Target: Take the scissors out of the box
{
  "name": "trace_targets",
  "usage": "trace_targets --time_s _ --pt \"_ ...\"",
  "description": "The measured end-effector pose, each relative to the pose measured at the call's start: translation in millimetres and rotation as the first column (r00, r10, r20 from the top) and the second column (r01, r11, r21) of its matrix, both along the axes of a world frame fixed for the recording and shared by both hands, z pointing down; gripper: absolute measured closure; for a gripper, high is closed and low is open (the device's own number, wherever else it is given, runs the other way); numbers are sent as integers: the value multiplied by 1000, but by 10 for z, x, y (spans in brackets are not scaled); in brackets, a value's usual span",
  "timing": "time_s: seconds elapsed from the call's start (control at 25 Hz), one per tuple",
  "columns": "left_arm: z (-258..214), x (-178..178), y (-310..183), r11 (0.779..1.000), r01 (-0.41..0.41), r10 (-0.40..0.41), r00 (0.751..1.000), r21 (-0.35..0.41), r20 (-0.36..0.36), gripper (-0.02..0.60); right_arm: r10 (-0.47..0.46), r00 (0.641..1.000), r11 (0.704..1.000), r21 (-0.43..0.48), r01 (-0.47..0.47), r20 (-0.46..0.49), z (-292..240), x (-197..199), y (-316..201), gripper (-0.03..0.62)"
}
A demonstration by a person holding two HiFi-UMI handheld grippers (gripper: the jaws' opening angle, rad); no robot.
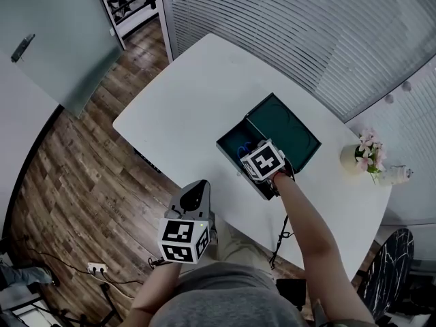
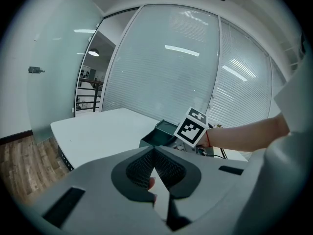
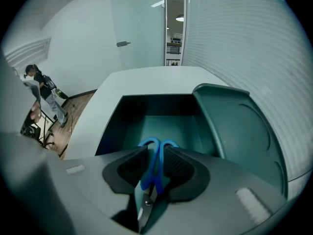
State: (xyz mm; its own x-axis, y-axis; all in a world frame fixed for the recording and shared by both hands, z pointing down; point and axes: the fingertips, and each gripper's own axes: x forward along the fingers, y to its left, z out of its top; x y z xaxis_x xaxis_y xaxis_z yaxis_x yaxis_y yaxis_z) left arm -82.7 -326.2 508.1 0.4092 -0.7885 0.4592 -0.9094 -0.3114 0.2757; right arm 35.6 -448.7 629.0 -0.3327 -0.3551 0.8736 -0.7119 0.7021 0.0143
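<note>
Well left of the box (image 1: 229, 146) and nearer to us, the left gripper (image 2: 154, 150) hangs with its pads pressed together and nothing between them. Its cube (image 1: 182, 240) carries black-and-white square markers, the same kind of print as on the cube (image 1: 263, 161) of the right gripper (image 3: 155, 152). That gripper points steeply down into the open dark green box, which stands on the white table (image 1: 191, 94). Its jaws are narrowly apart. The scissors (image 3: 156, 160) lie inside the box between the pads, which flank the blue handles closely. The lid (image 3: 237, 126) leans open at the box's right side. Farther right of the box we see a vase of pink flowers (image 1: 364, 155).
</note>
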Motion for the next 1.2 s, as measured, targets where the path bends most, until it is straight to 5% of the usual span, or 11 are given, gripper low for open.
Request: trace_targets --time_s 0.44,0.76,1.2 --pt "-62 -2 63 1000 -1 1 1000 10 1 575 -8 1000 1000 11 8 -4 -19 0 24 508" --pt "-112 3 260 1000 -14 14 1000 17 3 575 34 995 988 148 -48 96 -353 -30 89 510" --pt "-335 198 600 995 -68 67 998 74 7 575 126 956 894 387 -225 263 -1154 154 488 513"
